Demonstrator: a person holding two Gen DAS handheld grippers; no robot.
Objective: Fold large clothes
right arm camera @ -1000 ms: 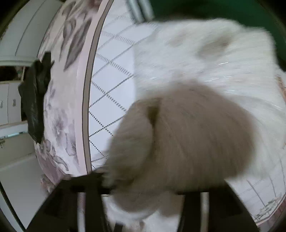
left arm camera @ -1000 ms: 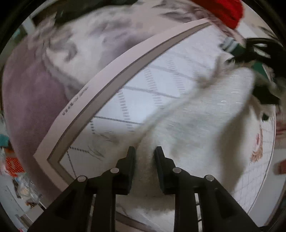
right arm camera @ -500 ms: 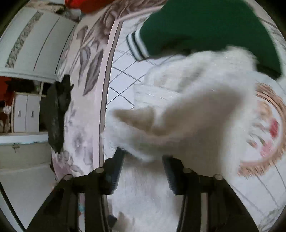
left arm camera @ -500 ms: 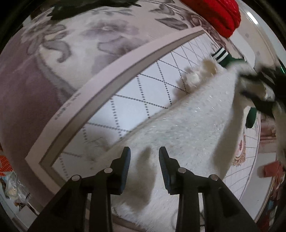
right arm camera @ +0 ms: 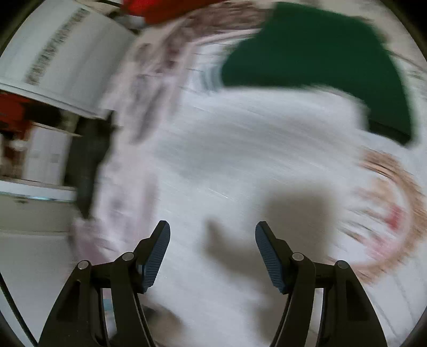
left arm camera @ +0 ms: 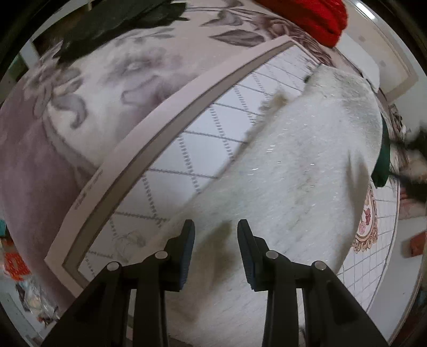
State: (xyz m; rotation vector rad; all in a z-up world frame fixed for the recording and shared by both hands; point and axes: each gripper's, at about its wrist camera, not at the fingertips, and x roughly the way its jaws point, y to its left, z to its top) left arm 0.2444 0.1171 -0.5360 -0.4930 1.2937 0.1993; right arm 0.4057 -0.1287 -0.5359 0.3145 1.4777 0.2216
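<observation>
A white fluffy garment lies folded on a patterned carpet. My left gripper is open and empty, its jaws apart just above the garment's near edge. In the blurred right wrist view the same white garment fills the middle, and my right gripper is wide open and empty above it. A green garment lies beyond the white one; a sliver of it shows in the left wrist view.
A red garment and a black garment lie at the carpet's far edge. White cabinets stand at the left of the right wrist view. Clutter lies on the floor beside the carpet's near left corner.
Both grippers have let go of the white garment and opened. The garment has dropped flat onto the carpet. The right gripper is swinging fast, blurring its view.
</observation>
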